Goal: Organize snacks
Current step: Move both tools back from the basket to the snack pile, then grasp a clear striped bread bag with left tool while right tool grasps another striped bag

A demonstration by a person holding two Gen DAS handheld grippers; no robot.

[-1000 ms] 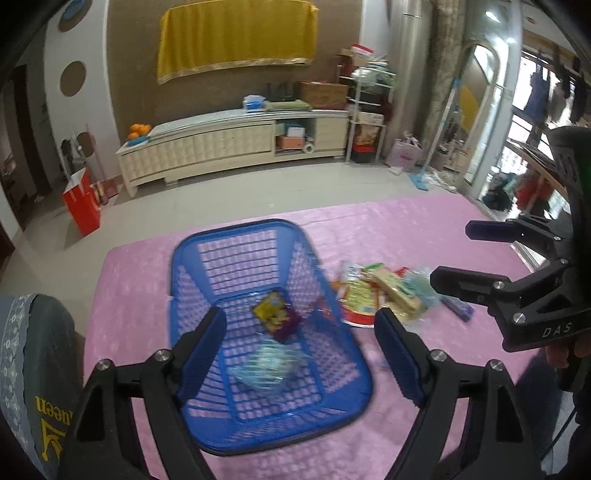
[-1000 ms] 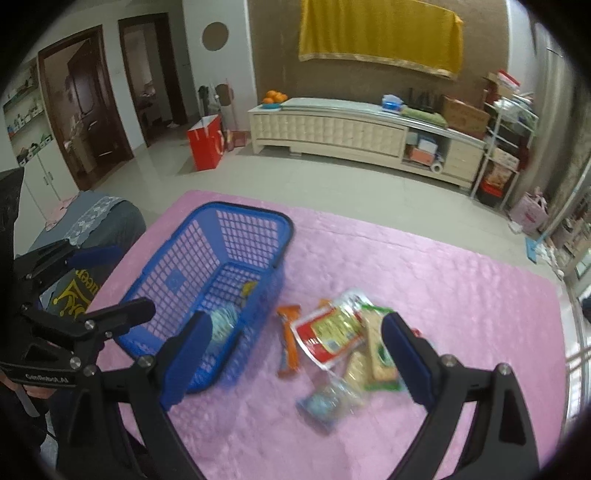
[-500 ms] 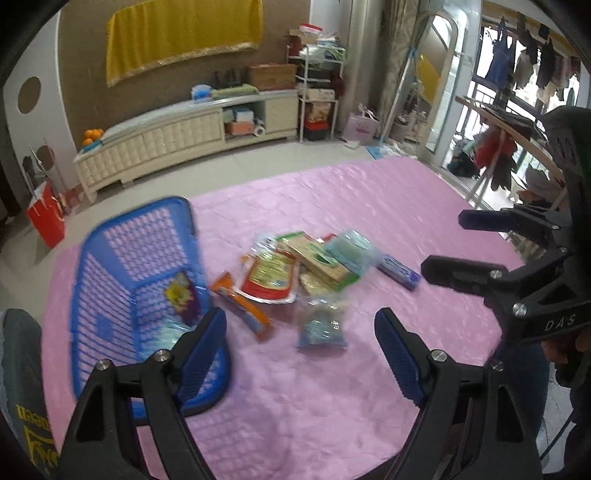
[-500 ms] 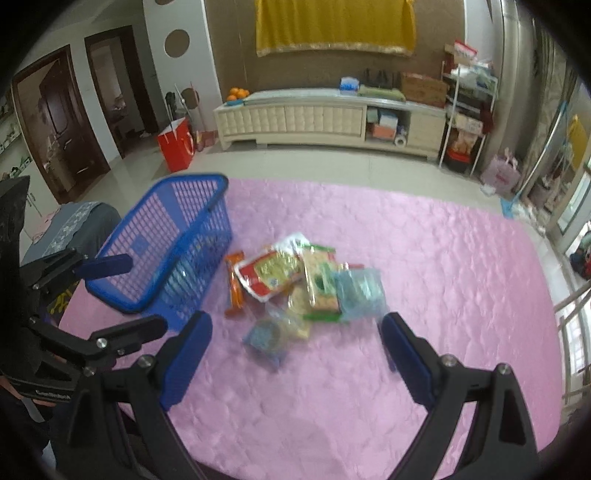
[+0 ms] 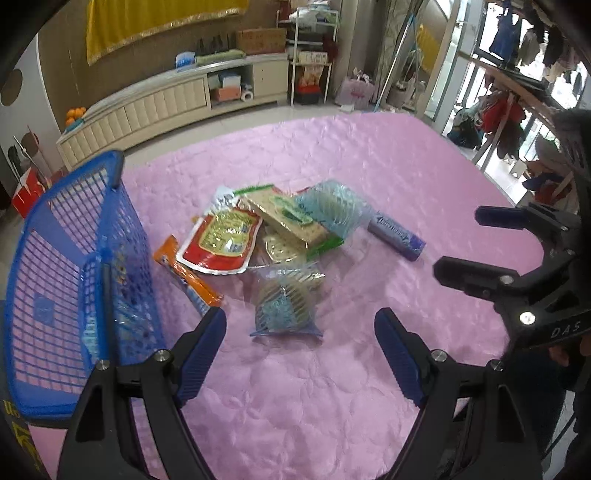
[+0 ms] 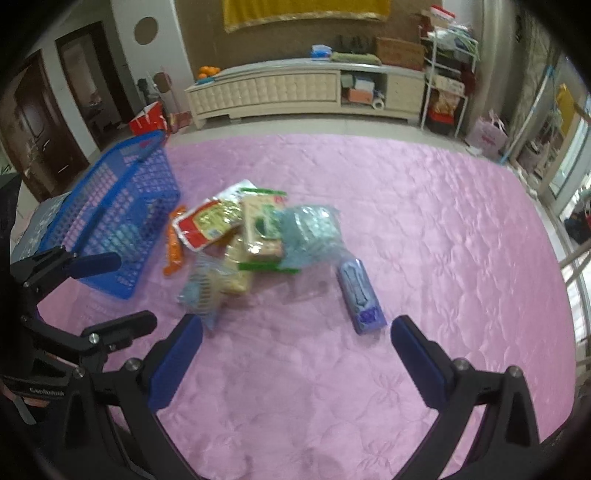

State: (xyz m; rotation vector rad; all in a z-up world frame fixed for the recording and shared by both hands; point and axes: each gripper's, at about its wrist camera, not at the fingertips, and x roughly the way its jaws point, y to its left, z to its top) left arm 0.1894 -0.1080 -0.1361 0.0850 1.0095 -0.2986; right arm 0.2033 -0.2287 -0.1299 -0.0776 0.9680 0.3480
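Crinkly plastic packets make up the pile we are working on — it lies near the middle of the pink quilted tablecloth (image 5: 388, 177), just to the right of the blue plastic lattice basket (image 5: 55, 258). Nearest our left gripper (image 5: 301, 332) sits a clear packet with blue print holding round biscuits (image 5: 286, 306), lying just ahead of its two blue-padded fingers and between them, not touched. Beyond it we see a red and white pouch with a yellow label (image 5: 221, 242), partly resting on a long orange wrapped bar (image 5: 186, 278) that lies beside the basket wall. A flat cracker pack with a green label (image 5: 286, 218) leans across the top of the pile, and a pale blue crinkled bag (image 5: 332, 210) overlaps its right side. Apart from the heap, to the right, lies a purple-blue wrapped tube of sweets (image 6: 360, 295), closest to our right gripper (image 6: 295, 356).

Both grippers hover over the cloth with jaws spread wide and nothing between them. In the left wrist view the right gripper's black frame shows at the right edge; in the right wrist view the left one shows at the left edge, near the basket.

Some packets are already in the basket, blurred behind the lattice — we cannot tell which. Behind the table stands a long cream sideboard (image 6: 295, 92) under a yellow wall cloth (image 6: 306, 9).
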